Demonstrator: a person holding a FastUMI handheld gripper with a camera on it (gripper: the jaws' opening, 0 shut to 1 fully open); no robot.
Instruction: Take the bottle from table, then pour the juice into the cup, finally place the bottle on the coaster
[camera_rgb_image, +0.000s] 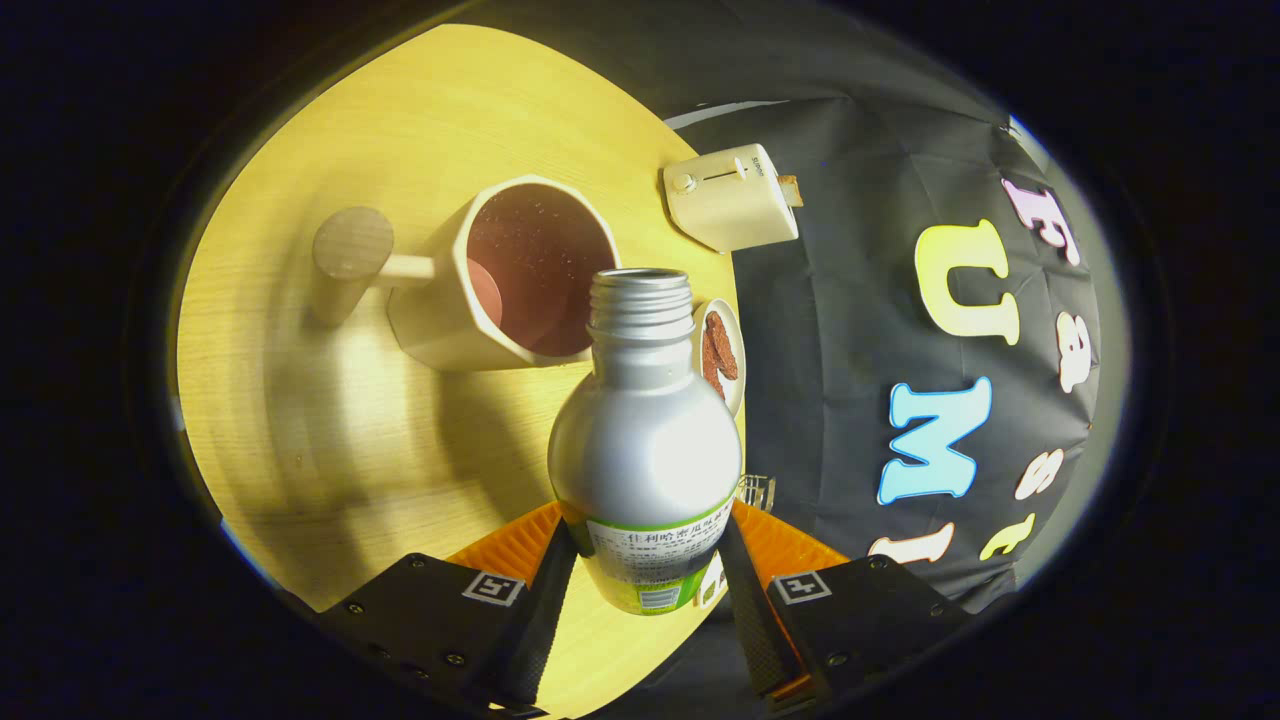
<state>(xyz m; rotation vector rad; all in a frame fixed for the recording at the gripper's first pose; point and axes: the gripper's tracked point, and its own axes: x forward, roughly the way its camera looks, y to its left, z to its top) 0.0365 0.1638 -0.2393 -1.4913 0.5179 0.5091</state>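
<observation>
Bottle (645, 440), centre frame: long axis along the fingers, open mouth toward cup (520, 275). Gripper (648, 575) clamps its labelled base, both fingers pressing.

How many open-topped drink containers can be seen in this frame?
2. The silver metal bottle, cap off, is clamped between the fingers of the gripper. The cream faceted cup with a wooden handle stands on the table just beyond the bottle's mouth. Others may be hidden behind the bottle.

Gripper-mounted fisheye, close, tilted over table (330, 420)
</observation>
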